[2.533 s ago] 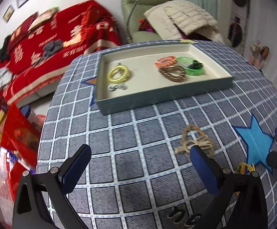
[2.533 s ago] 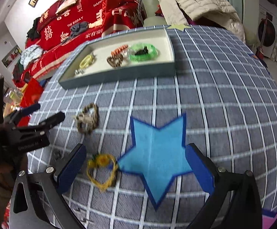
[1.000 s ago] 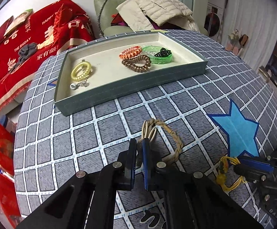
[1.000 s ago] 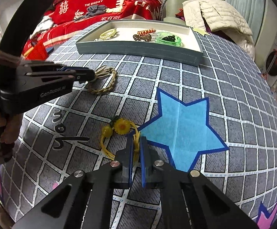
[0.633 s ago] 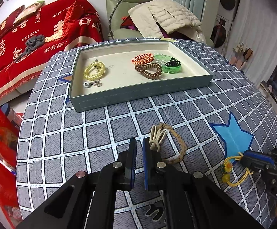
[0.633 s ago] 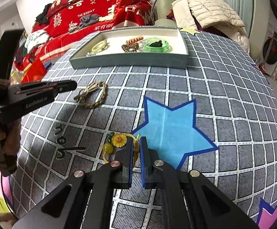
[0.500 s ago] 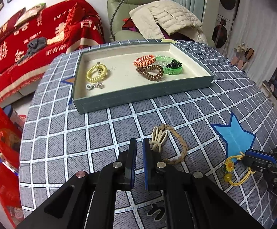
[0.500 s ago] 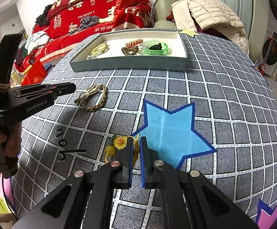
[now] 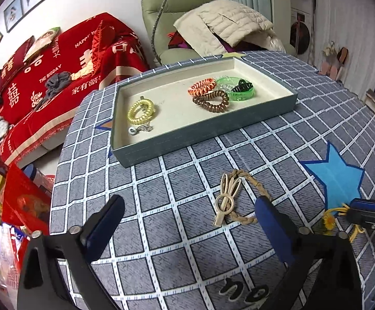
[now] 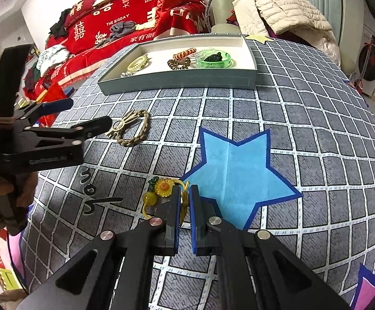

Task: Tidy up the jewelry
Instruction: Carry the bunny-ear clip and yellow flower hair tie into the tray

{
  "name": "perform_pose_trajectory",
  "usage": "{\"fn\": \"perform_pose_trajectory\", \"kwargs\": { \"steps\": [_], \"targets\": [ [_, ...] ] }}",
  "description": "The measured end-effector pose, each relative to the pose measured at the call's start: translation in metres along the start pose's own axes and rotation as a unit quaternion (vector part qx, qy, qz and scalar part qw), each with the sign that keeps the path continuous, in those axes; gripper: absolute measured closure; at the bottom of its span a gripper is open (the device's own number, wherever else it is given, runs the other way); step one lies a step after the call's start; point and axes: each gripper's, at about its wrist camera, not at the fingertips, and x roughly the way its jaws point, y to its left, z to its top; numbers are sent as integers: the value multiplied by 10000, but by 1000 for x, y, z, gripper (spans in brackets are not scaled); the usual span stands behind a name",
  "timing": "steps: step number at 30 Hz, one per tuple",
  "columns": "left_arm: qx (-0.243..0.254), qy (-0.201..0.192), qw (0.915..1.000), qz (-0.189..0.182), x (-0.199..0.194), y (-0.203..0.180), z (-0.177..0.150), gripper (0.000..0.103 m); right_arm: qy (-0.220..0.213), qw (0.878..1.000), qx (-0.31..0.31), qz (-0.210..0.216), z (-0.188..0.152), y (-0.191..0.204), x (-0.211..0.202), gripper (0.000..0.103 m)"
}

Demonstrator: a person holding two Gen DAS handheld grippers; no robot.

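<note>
Checked tablecloth [image 10: 290,118]; only right view shows right tool [image 10: 185,201] pinching yellow band [image 10: 161,191].

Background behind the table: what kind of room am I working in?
Most likely a home living room: a sofa under a red blanket, a green armchair piled with a quilted jacket, and framed pictures on the wall.

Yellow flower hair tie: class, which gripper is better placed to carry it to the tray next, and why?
Right. The right gripper is shut on the yellow flower hair tie, while the left gripper is open and empty beside the braided bracelet. The tray lies ahead.
</note>
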Motion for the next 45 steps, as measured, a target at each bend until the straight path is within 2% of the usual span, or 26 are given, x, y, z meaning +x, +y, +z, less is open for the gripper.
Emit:
{"fn": "perform_pose_trajectory", "kwargs": {
  "steps": [4, 7, 9, 11, 13, 22, 45],
  "targets": [
    [268, 197, 9994, -126, 12, -9, 2, 11, -3, 10000, 30, 6, -1, -1, -1, 96],
    [357, 254, 9988, -200, 16, -15, 2, 13, -6, 10000, 46, 15, -1, -1, -1, 96],
    [362, 314, 9985, -275, 19, -18, 3, 25, 2, 10000, 49, 18, -1, -1, 0, 96],
    [334, 401, 9981, -343, 23, -19, 2, 52, 4, 10000, 57, 24, -1, -1, 0, 96],
    [245, 394, 9977, -504, 23, -17, 0, 62, -7, 10000, 64, 28, -2, 0, -1, 96],
    [-120, 250, 9973, -683, 11, -4, 0, 62, -121, 9998, 147, 59, 3, -3, -5, 96],
    [-1032, -160, 9931, -542, -19, 28, 20, 62, -369, 9980, 329, 403, 53, -9, -24, 96]
  ]
}}
